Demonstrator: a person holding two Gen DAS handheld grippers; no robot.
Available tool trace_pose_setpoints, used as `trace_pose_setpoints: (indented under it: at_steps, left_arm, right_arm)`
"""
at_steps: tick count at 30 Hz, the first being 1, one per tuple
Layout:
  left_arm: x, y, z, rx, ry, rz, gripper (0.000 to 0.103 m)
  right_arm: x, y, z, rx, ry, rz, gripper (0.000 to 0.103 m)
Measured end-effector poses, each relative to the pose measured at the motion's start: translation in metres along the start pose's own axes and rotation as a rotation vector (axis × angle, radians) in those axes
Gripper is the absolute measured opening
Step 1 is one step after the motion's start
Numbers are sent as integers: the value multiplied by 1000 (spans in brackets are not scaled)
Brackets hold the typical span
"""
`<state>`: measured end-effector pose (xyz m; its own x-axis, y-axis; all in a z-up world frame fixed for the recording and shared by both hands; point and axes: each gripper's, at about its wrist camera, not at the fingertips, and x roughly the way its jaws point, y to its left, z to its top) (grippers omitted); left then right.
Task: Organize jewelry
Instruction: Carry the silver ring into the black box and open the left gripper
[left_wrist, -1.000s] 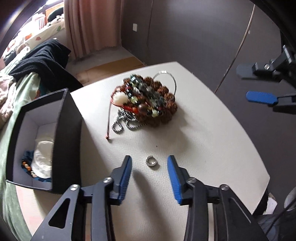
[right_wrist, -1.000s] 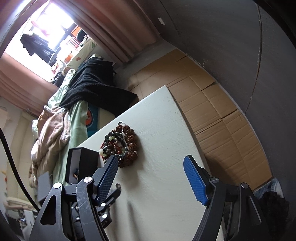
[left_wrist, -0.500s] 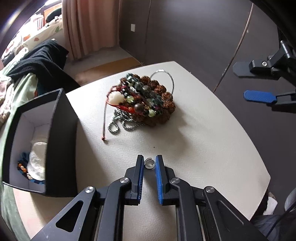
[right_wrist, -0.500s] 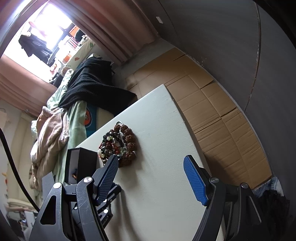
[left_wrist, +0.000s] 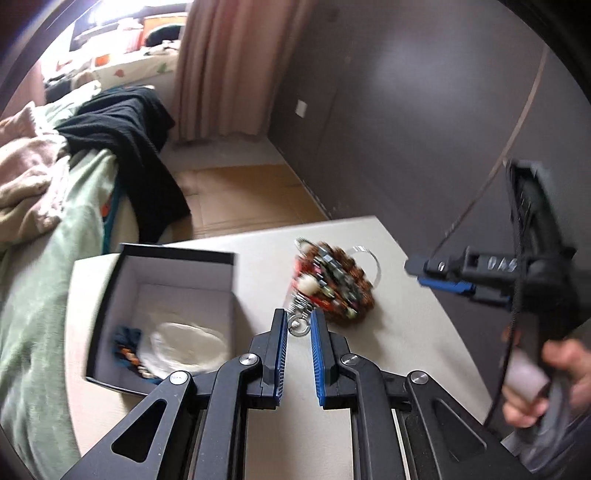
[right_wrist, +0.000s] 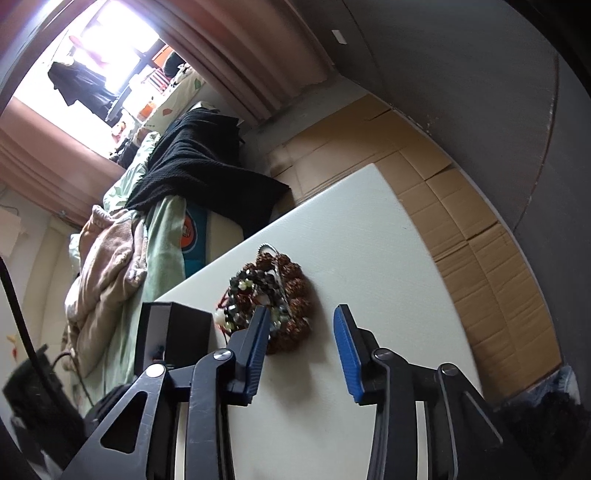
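Note:
My left gripper (left_wrist: 298, 326) is shut on a small silver ring (left_wrist: 297, 328) and holds it above the white table (left_wrist: 399, 332), beside the open black box (left_wrist: 166, 295). The box holds a white pouch (left_wrist: 188, 345) and a beaded bracelet (left_wrist: 127, 349). A heap of beaded bracelets and chains (left_wrist: 332, 284) lies on the table past the ring, with a silver bangle (left_wrist: 364, 258) behind it. My right gripper (right_wrist: 300, 328) is open and empty above the table, near the heap (right_wrist: 273, 295); it also shows at the right in the left wrist view (left_wrist: 443, 277).
A bed with green, pink and black bedding (left_wrist: 55, 177) lies left of the table. Cardboard sheets (right_wrist: 461, 221) cover the floor beyond the table's far edge. A dark wall (left_wrist: 406, 110) stands behind. The person's hand (left_wrist: 535, 387) holds the right gripper's handle.
My left gripper closed on the ring, lifted it off the table and swung left toward the box. My right gripper moved closer to the bracelet heap.

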<state>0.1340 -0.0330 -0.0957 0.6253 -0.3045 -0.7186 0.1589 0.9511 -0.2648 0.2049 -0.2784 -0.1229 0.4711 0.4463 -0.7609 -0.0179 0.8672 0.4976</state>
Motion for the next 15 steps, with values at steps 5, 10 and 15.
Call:
trace_pose_setpoints:
  at_steps: [5,10,15]
  left_arm:
    - [-14,36,8,-89,-36,13,13]
    - [-20,68,7,-167,-41,35,13]
    - [-25,82,6,-201,-55,32,13]
  right_arm:
    - [20,12,4,-22,4,-5,32]
    - [35,17,7,-33,4,-36,26]
    - [44,18,6,-20,4,-64,7]
